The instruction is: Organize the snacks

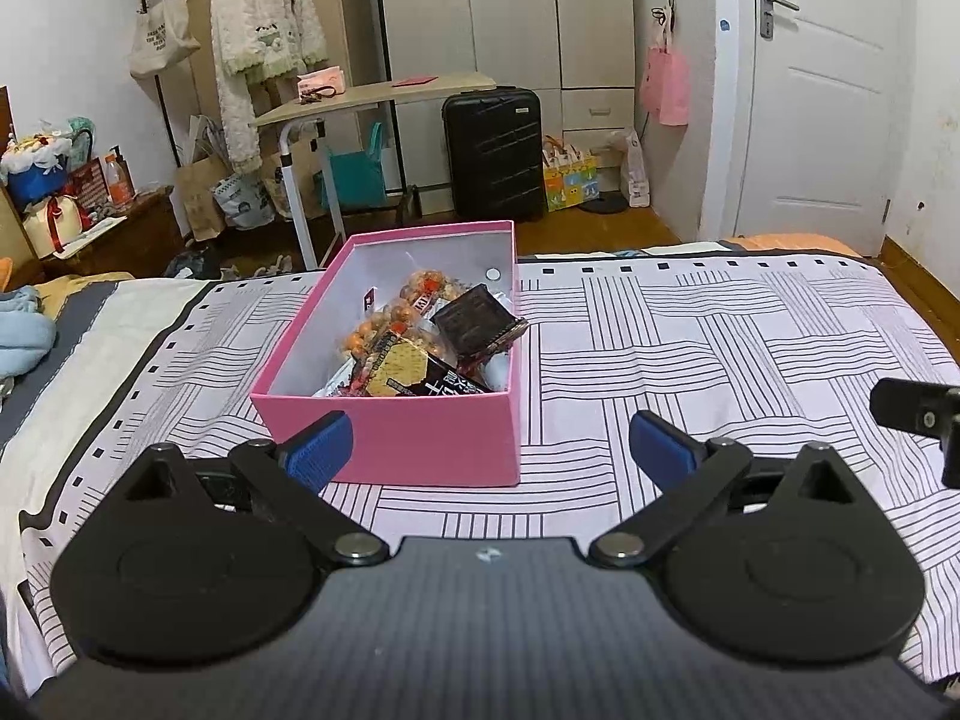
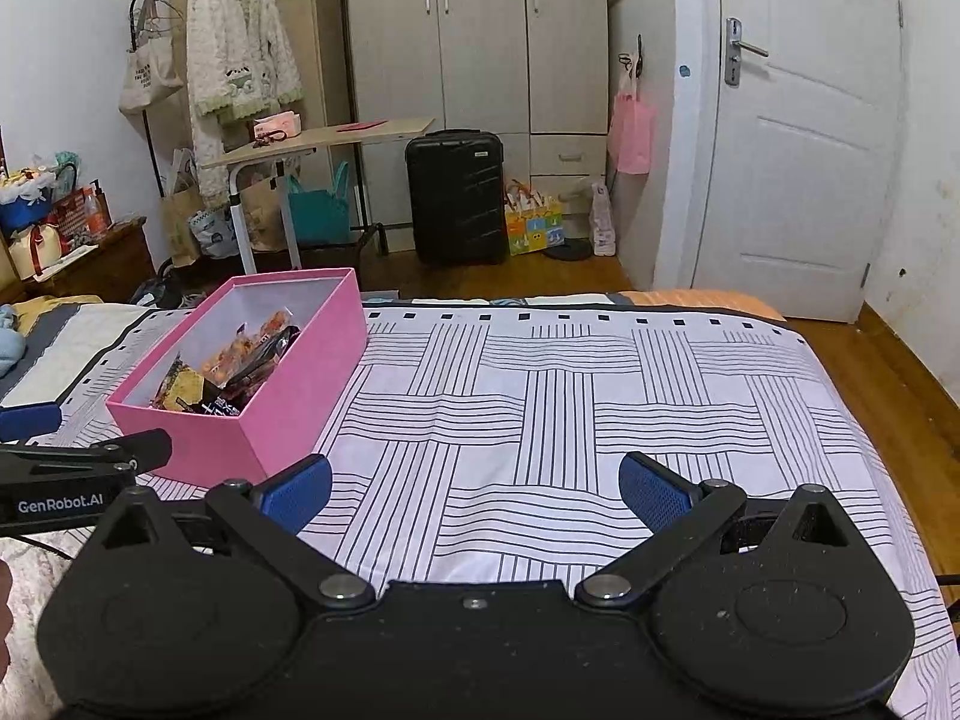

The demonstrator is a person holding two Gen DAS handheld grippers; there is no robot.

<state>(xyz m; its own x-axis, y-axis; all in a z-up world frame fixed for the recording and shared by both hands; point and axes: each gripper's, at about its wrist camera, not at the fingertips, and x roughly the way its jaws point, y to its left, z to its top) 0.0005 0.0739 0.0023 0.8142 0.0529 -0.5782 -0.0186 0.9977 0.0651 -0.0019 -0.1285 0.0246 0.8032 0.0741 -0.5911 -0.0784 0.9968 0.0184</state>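
A pink box (image 1: 420, 441) stands open on the patterned bed sheet (image 1: 720, 348). It holds several snack packets: an orange-ball packet (image 1: 399, 315), a dark chocolate-like packet (image 1: 477, 321) and a cracker packet (image 1: 402, 369). My left gripper (image 1: 489, 450) is open and empty, just in front of the box's near wall. My right gripper (image 2: 474, 489) is open and empty over bare sheet, to the right of the box (image 2: 288, 390). The snacks (image 2: 234, 372) show inside it. The left gripper's finger (image 2: 84, 456) shows at the left edge.
Beyond the bed's far edge are a wooden floor, a black suitcase (image 1: 493, 153), a rolling side table (image 1: 372, 96), a clothes rack with a white robe (image 1: 264, 18), wardrobes and a white door (image 1: 822, 90). A cluttered nightstand (image 1: 90, 222) stands at the left.
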